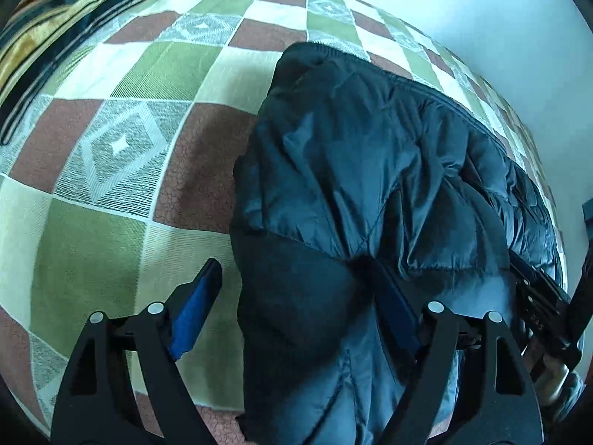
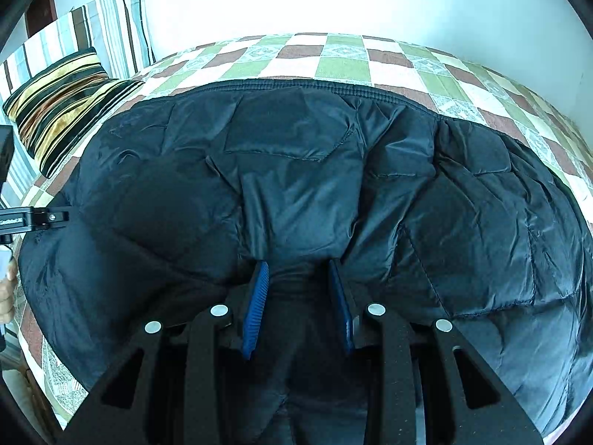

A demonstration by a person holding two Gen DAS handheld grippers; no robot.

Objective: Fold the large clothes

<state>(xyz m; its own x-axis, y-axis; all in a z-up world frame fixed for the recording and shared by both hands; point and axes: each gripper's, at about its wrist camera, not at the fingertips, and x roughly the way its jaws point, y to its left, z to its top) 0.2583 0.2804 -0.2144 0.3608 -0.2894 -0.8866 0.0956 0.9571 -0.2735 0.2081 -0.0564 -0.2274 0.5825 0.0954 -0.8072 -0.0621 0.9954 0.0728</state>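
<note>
A dark navy quilted jacket lies spread on a bed with a checked green, brown and white bedspread. In the left wrist view my left gripper stands open over the jacket's near left edge. A dark fold lies between the jaws; the left blue pad is clear of the cloth and the right one touches it. My right gripper is shut on a bunched fold at the jacket's near edge, with cloth pinched between its blue pads. Its body also shows at the right.
A gold and black striped cushion lies at the bed's far left, with a striped pillow behind it against a white wall. Bare bedspread stretches left of the jacket. The left gripper's frame shows at the left edge.
</note>
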